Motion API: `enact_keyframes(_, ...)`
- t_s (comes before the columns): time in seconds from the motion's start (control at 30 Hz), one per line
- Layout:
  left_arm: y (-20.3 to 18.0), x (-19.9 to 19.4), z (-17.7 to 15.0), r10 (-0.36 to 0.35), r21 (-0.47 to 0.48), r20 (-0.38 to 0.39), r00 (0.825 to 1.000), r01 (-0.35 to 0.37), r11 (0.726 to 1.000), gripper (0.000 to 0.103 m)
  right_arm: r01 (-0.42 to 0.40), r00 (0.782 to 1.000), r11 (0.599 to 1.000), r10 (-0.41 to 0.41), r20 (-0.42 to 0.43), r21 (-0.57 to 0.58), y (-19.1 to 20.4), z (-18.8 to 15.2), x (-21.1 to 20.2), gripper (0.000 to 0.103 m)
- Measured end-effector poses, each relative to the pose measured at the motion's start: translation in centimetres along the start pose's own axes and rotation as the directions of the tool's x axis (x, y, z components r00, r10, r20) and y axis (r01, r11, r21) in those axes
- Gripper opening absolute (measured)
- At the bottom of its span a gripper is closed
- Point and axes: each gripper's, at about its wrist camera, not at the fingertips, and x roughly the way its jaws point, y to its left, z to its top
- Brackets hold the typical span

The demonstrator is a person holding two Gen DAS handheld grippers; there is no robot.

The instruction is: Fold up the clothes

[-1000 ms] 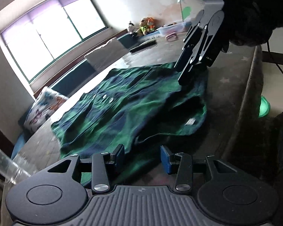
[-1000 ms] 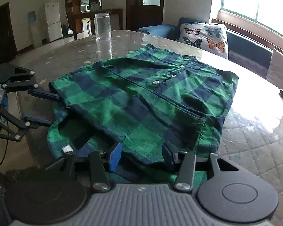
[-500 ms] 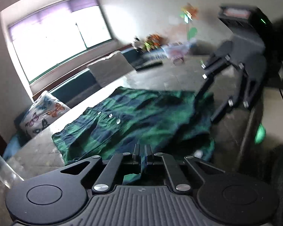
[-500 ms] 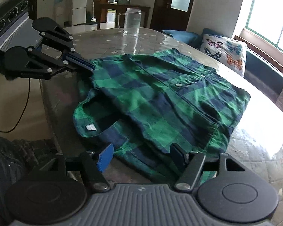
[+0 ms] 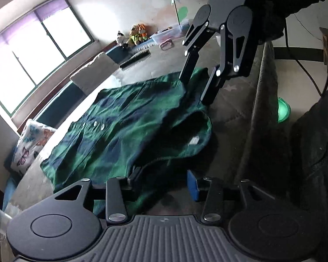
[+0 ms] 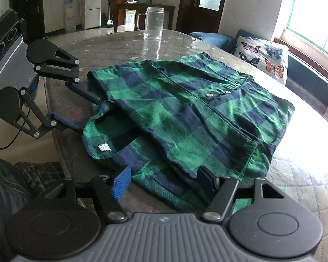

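- Green-and-navy checked shirt [image 6: 185,113] lies partly folded on the desk [image 6: 111,50], buttons showing
- Small white label [image 6: 104,147], unreadable
- Left tongs [image 5: 164,181] and right tongs [image 6: 164,178] both gape wide, empty

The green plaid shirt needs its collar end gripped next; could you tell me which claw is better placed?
Probably the left claw: it is open right at the collar edge of the green plaid shirt. The right claw, also open, straddles the near side edge.
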Motion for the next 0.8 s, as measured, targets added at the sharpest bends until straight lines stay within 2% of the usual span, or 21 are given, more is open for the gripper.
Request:
enact_keyframes(0.03,0.1,0.1,0.2,-0.005,-0.008,0.007,1.0,0.005,1.0,0.033,-0.001,1.0,1.0,0.001,-0.001,0.0,0.0,-0.1,0.0,0.069)
enact_keyframes(0.07,0.2,0.2,0.3,-0.01,-0.016,0.013,1.0,0.01,1.0,0.02,-0.001,1.0,1.0,0.001,-0.002,0.001,0.0,-0.1,0.0,0.069)
enact_keyframes(0.1,0.3,0.3,0.5,-0.012,-0.026,0.021,1.0,0.013,1.0,0.014,-0.002,1.0,1.0,0.002,-0.003,0.001,0.0,-0.2,0.0,0.069)
enact_keyframes(0.23,2.4,-0.1,1.4,0.006,-0.13,0.057,0.998,0.002,0.992,0.009,-0.002,1.0,1.0,0.002,0.005,-0.013,0.0,-0.3,-0.3,0.069)
enact_keyframes(0.33,4.6,-0.1,2.2,0.02,-0.225,0.077,0.997,-0.003,0.974,0.008,0.009,1.0,0.999,-0.008,0.009,-0.036,0.0,-0.2,-0.1,0.07)
enact_keyframes(0.5,5.9,0.0,2.4,0.023,-0.275,0.086,0.996,0.001,0.962,0.008,0.035,0.999,0.996,-0.032,0.035,-0.08,0.1,0.1,0.9,0.069)
enact_keyframes(0.6,6.8,0.1,2.5,0.025,-0.304,0.091,0.996,0.004,0.953,0.008,0.027,0.999,0.998,-0.026,0.025,-0.05,-0.5,0.5,1.8,0.048)
enact_keyframes(0.63,7.0,0.1,2.6,0.025,-0.314,0.093,0.995,0.005,0.949,0.008,0.02,1.0,0.999,-0.019,0.018,-0.028,-0.9,0.6,2.1,0.033)
enact_keyframes(0.67,7.3,0.1,2.6,0.026,-0.324,0.094,0.995,0.006,0.946,0.008,0.013,1.0,1.0,-0.013,0.011,-0.006,-1.2,0.8,2.4,0.023)
enact_keyframes(0.73,7.8,0.1,2.6,0.029,-0.34,0.097,0.995,0.006,0.94,0.011,-0.013,1.0,0.998,0.013,0.004,0.057,-2.2,1.2,2.6,0.016)
enact_keyframes(0.8,7.2,-0.5,2.0,0.045,-0.324,0.086,0.995,-0.015,0.946,0.013,-0.041,0.999,0.992,0.039,0.018,0.118,-3.3,1.7,2.3,0.012)
